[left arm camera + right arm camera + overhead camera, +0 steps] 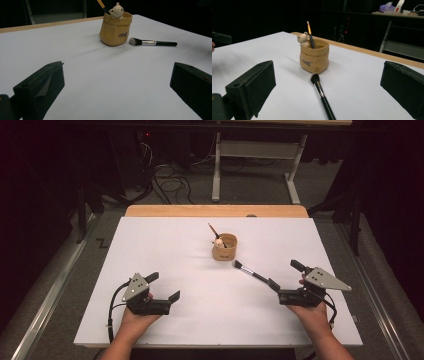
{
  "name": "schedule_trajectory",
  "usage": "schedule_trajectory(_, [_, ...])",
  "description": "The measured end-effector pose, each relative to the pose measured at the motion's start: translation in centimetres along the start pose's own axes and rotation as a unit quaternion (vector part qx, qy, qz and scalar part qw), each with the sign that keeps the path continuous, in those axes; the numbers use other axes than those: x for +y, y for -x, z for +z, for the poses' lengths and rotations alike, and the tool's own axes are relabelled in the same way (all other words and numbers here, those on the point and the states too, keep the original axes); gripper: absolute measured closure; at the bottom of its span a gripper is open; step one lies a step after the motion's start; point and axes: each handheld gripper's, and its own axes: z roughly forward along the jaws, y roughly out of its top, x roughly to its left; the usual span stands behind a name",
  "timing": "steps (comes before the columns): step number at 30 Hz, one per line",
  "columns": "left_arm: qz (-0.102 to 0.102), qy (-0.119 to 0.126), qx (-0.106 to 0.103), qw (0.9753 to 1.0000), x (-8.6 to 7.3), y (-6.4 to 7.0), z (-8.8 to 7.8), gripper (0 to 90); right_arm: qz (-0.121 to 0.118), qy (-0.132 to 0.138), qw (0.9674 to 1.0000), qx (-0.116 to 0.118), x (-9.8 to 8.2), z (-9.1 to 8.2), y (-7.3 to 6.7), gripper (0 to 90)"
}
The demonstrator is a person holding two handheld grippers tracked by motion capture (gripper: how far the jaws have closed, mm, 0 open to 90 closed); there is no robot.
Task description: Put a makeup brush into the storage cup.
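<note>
Bristles of the makeup brush (250, 270) are seen pale-tipped in the high view, followed by a silver ferrule and a black handle; the brush lies flat on the white table (165, 250), its handle end just ahead of the right gripper (285, 278), whether touching cannot be told. Both jaws of that gripper are spread wide with nothing between them. The left gripper (166, 287), well apart from the brush, is likewise spread and empty. A tan pot (224, 247) holding a yellow-handled brush (214, 231) stands beyond the bristle end.

From the left gripper view, the makeup brush (152, 43) is shown far ahead, right of the pot (115, 29); the yellow-handled brush (101, 5) is cut off at the top edge.

From the right gripper view, the makeup brush (322, 95) runs between the open jaws, its handle cut off at the bottom edge; lettering on the pot (314, 58) is too small to read.
</note>
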Motion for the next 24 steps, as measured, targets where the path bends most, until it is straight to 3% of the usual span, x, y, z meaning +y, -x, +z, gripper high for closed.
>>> schedule_trajectory(10, [-0.002,0.003,-0.001,1.0000,0.0,-0.2,-0.1,0.0,-0.005,-0.014,0.9995,-0.028,-1.0,-2.0,0.8,0.0])
schedule_trajectory(20, [-0.001,0.006,-0.003,1.0000,0.3,0.0,0.4,0.0,-0.008,-0.017,0.9993,-0.032,-1.4,-2.5,0.9,0.0])
schedule_trajectory(24, [0.000,0.008,-0.004,1.0000,0.4,0.0,0.6,0.0,-0.007,-0.041,0.9985,-0.035,-1.6,-2.3,0.9,0.1])
